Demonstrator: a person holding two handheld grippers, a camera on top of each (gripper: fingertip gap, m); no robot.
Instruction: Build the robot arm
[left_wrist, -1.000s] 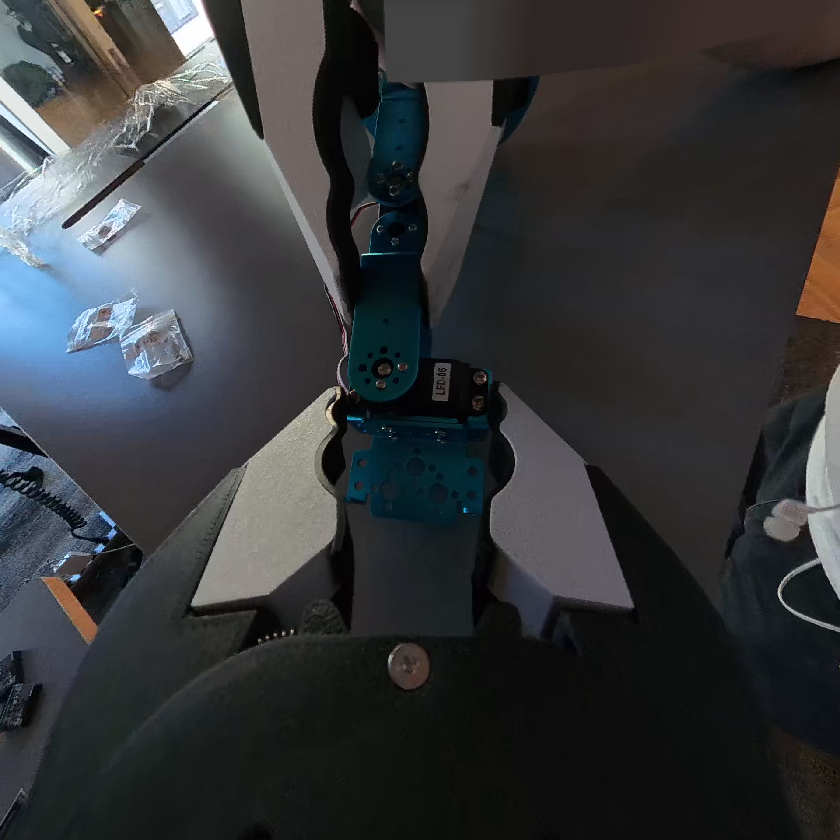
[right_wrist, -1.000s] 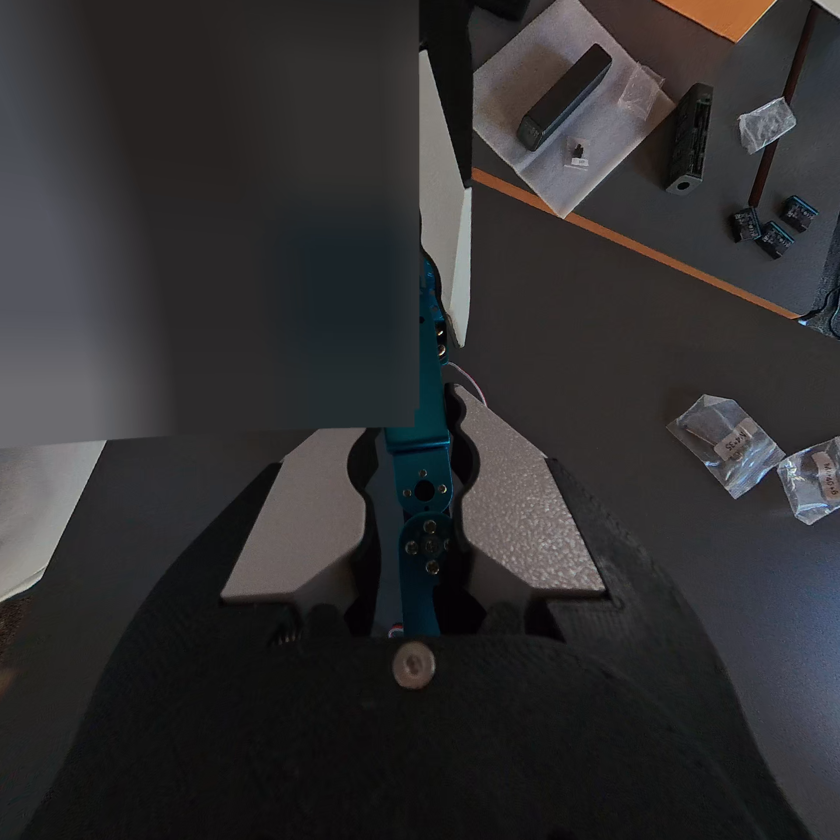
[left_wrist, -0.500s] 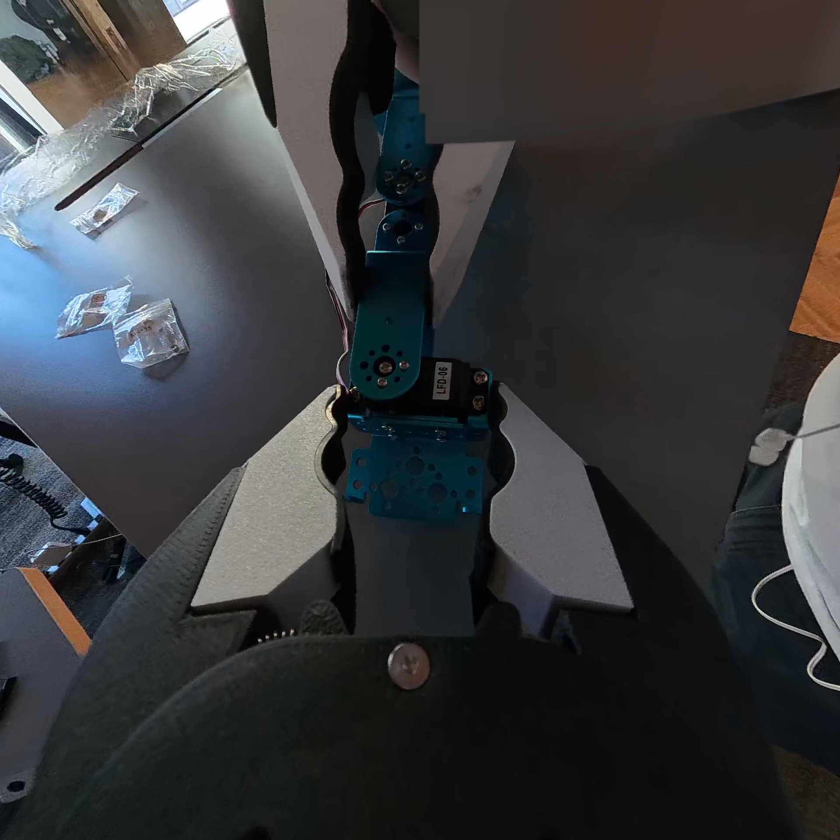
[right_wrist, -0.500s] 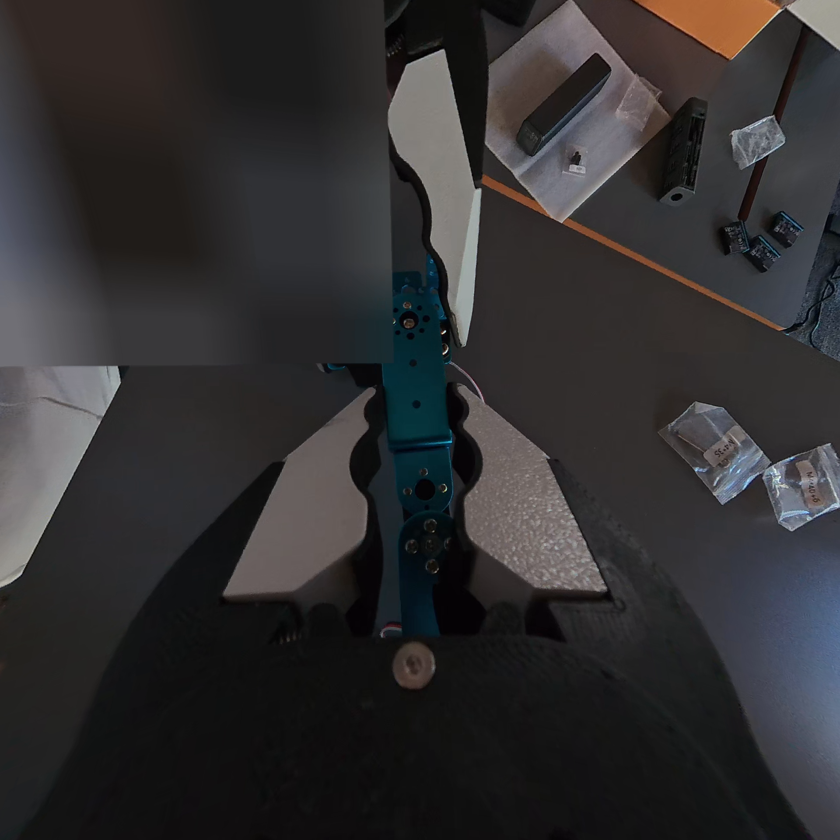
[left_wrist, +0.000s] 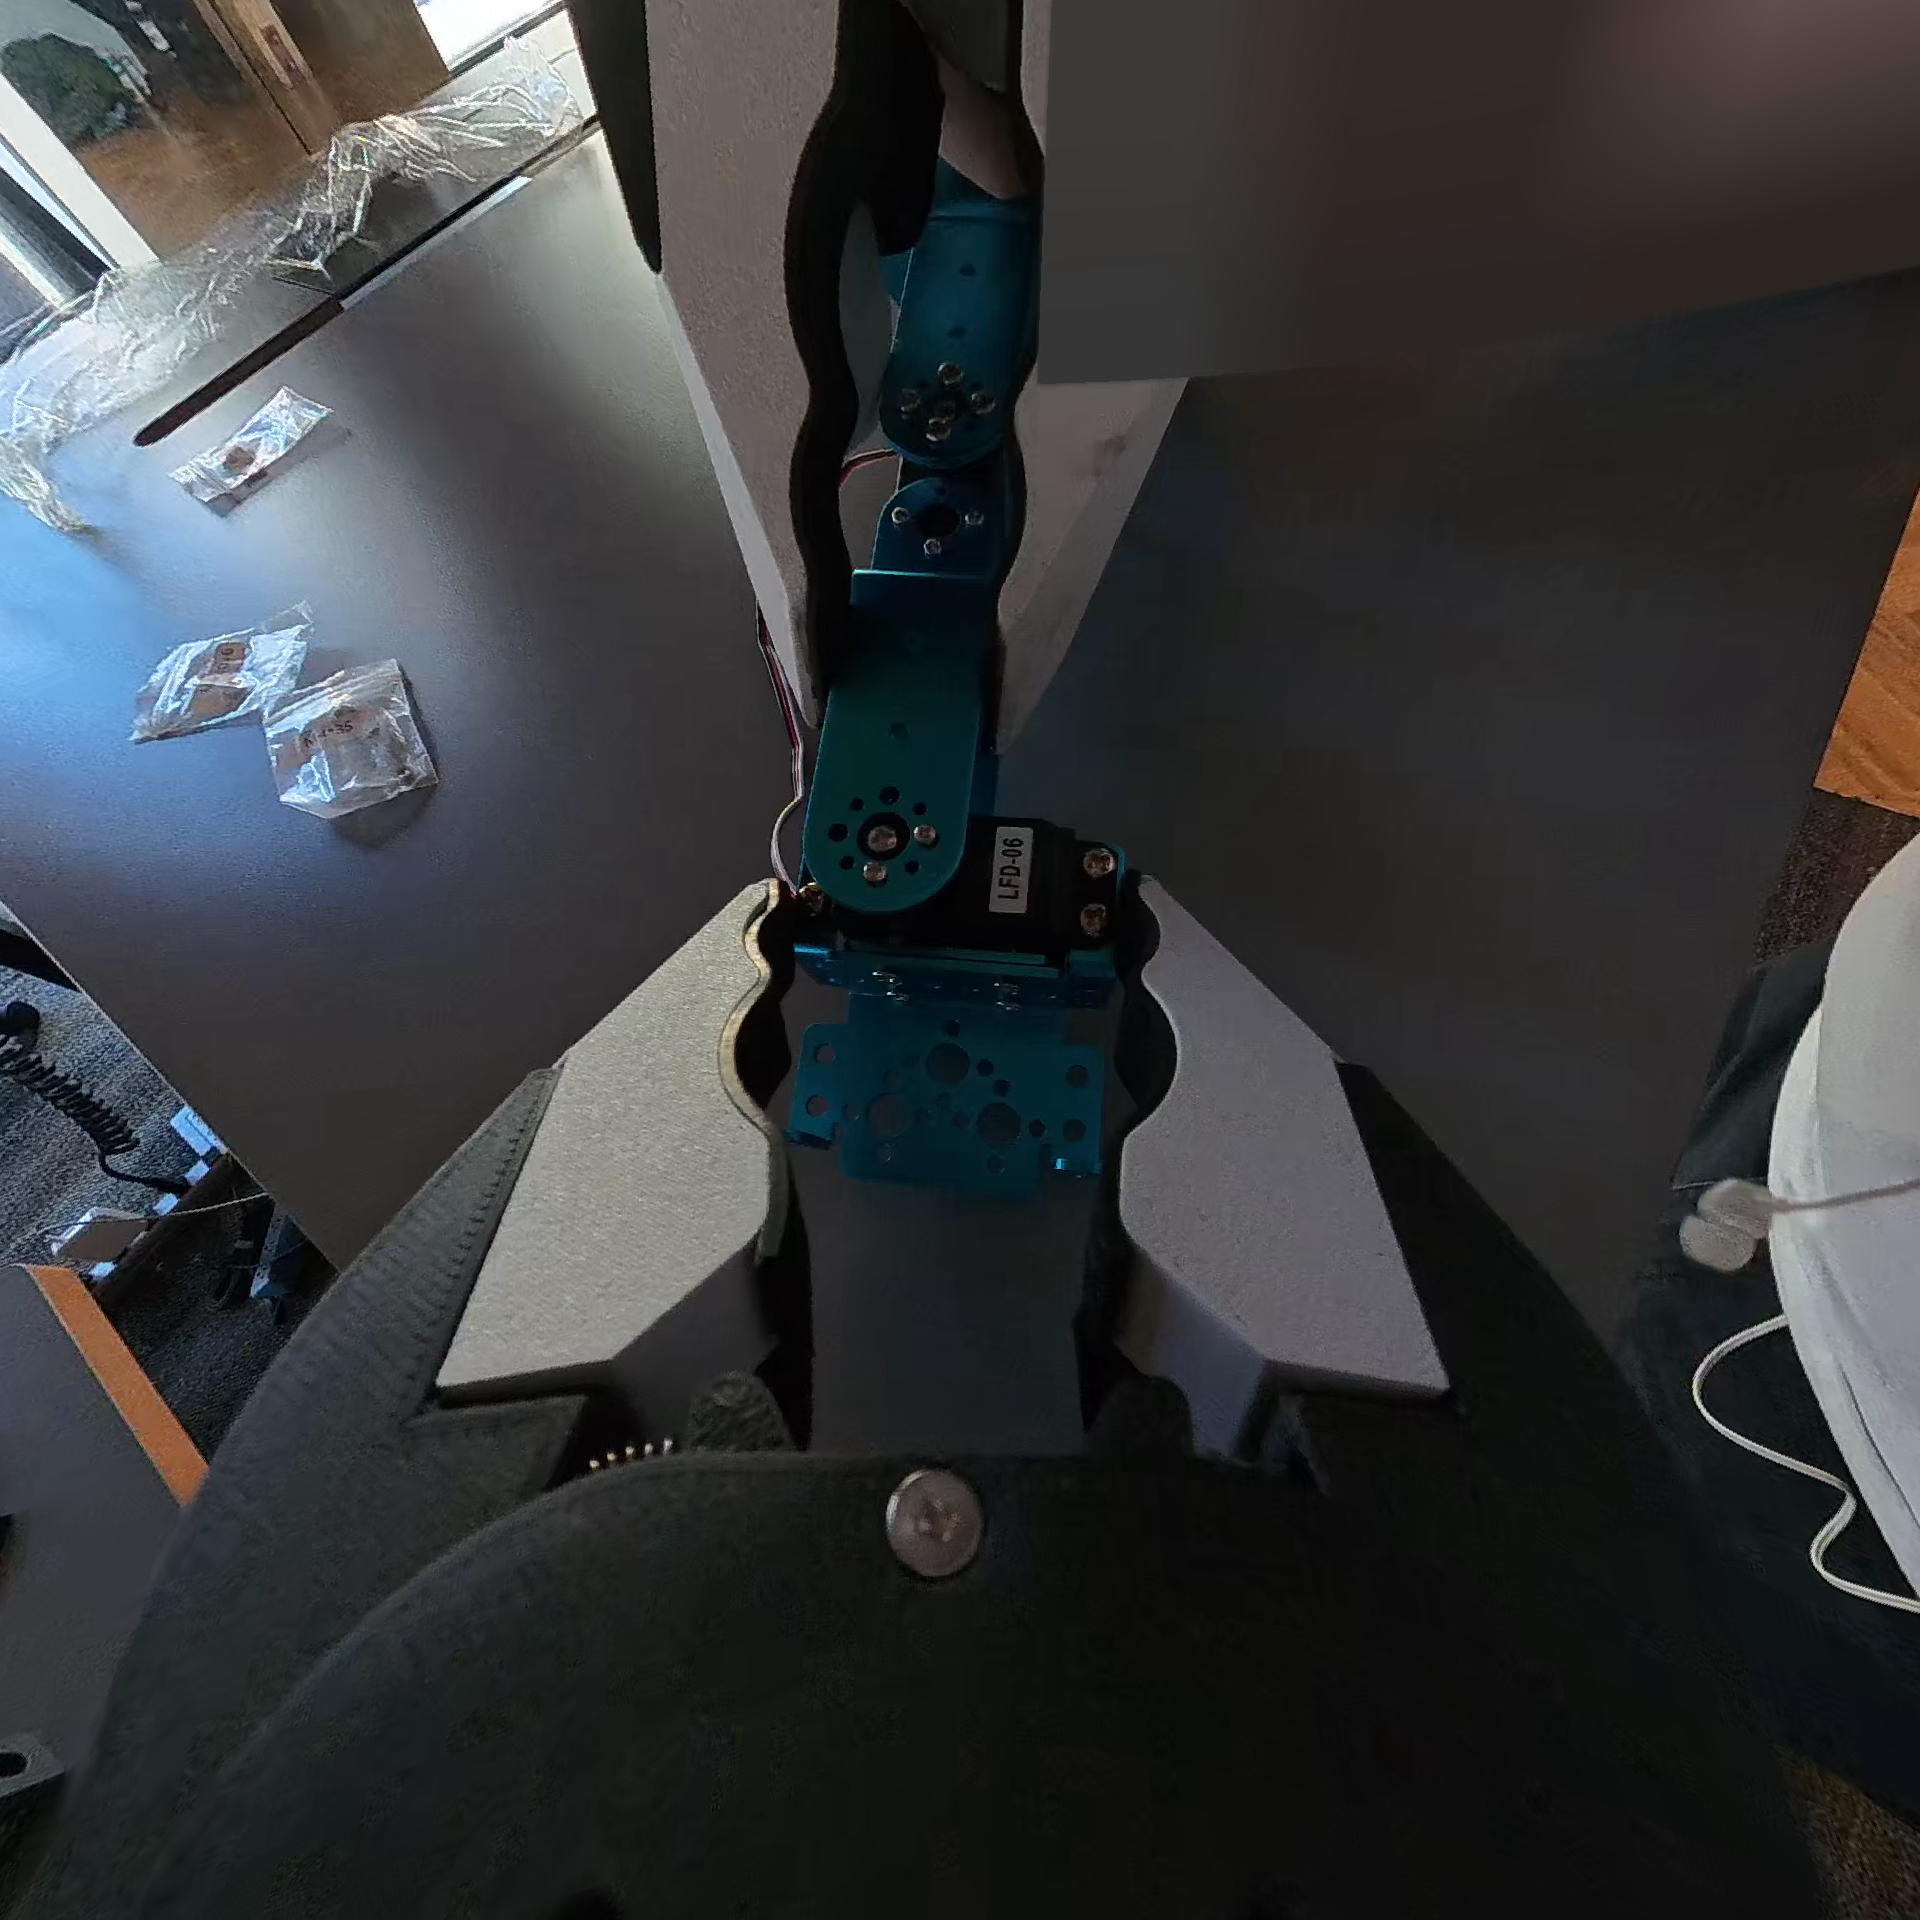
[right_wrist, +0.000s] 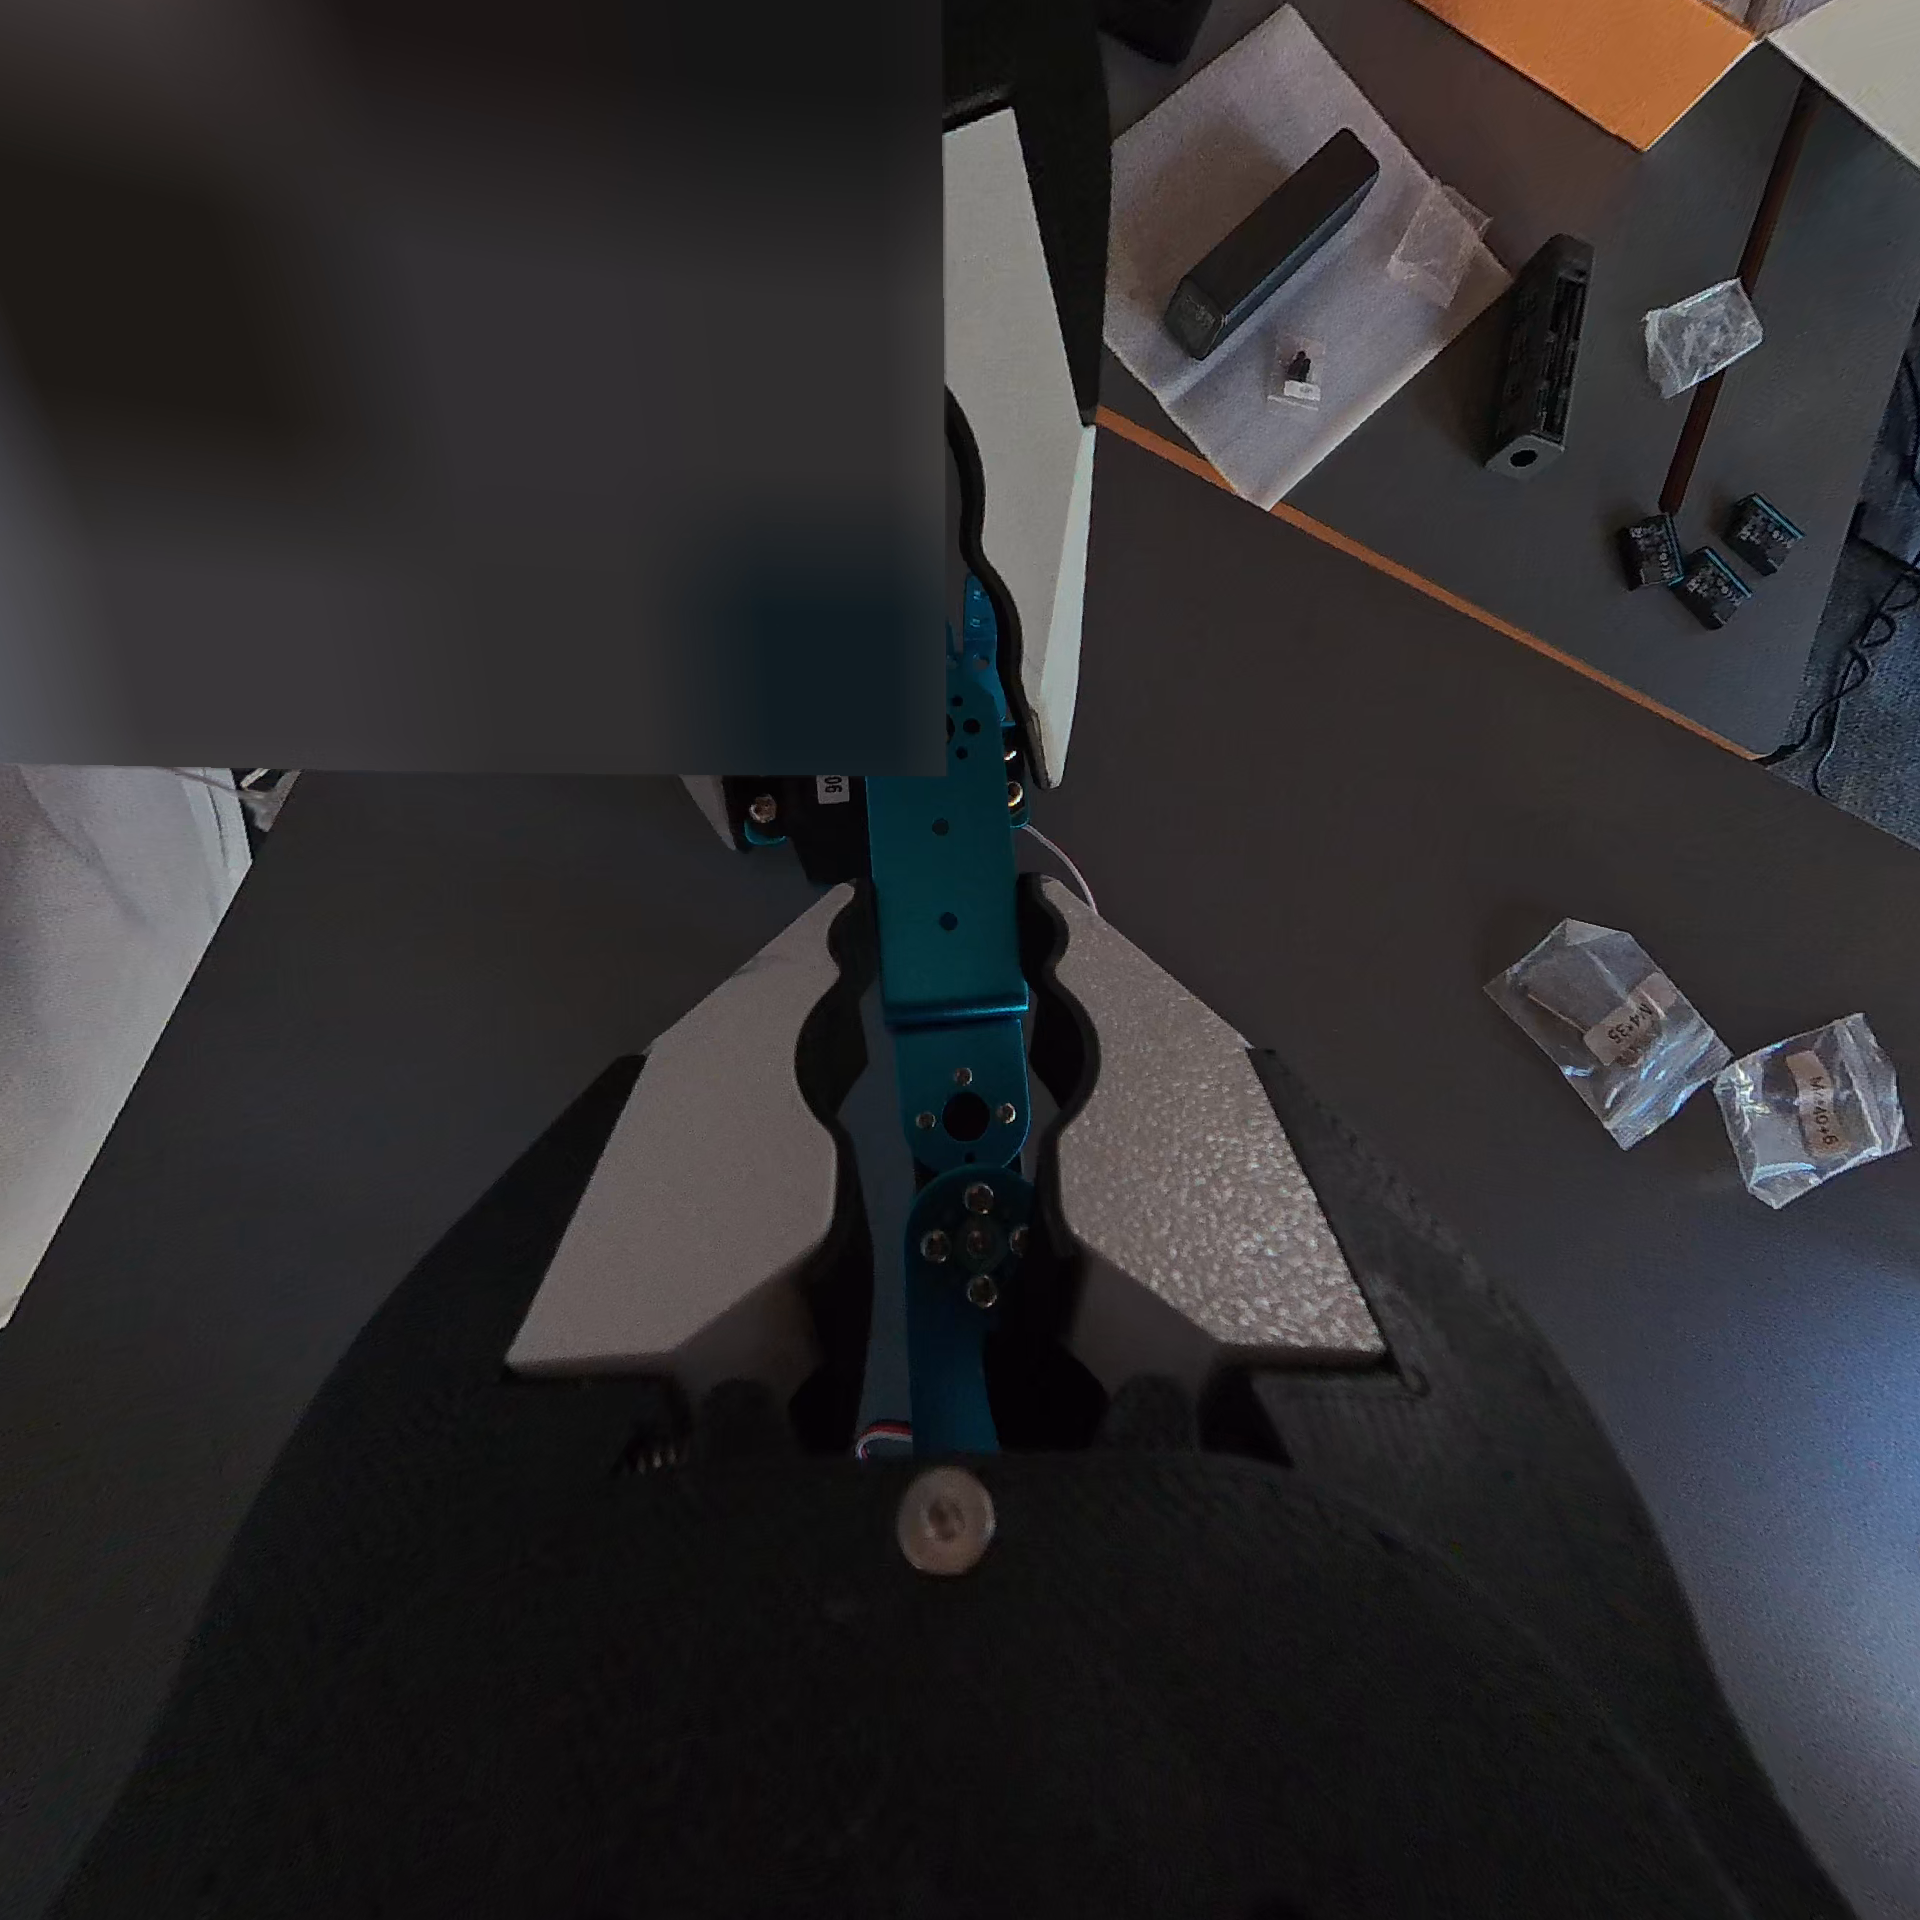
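Above the dark table (left_wrist: 1455, 727), the blue servo bracket assembly (left_wrist: 940, 1039) was pinched at its base by the left gripper (left_wrist: 951, 914) and, toward twelve o'clock, at its links by the right gripper (right_wrist: 951, 904), with two clear parts bags (right_wrist: 1704, 1060) seen at three o'clock.

On the dark table (left_wrist: 520, 727) we see two small plastic bags (left_wrist: 348, 738) touching each other, and a third bag (left_wrist: 249, 452) farther away, near crumpled clear film (left_wrist: 312, 187). A coiled black cable (left_wrist: 62, 1091) lies on the floor below. On a second table with an orange edge (right_wrist: 1455, 592), a black box (right_wrist: 1273, 244) rests on a white foam sheet (right_wrist: 1247, 436). Beside the sheet are a long black device (right_wrist: 1543, 353) and three small black modules (right_wrist: 1704, 556).
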